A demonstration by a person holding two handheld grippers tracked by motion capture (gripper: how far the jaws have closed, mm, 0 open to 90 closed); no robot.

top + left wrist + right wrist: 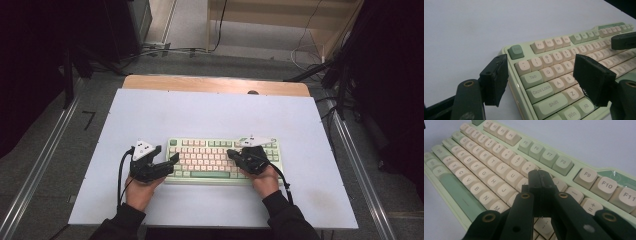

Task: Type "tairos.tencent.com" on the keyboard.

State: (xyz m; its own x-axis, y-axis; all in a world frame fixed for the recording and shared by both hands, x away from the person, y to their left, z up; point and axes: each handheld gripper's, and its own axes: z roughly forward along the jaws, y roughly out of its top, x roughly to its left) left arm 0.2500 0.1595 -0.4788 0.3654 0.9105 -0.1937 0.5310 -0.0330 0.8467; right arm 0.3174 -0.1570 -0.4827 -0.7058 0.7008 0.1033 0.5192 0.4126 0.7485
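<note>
Right gripper [540, 176]: jaws pressed together into one blunt tip so you can poke single keys; left gripper [544, 82] spread, straddling the keyboard [223, 158]'s left edge; keyboard sits mid-mat [210, 115], square to you.

Grey floor [60, 150], wooden shelving [280, 15] (cables trailing), dark surroundings.
</note>
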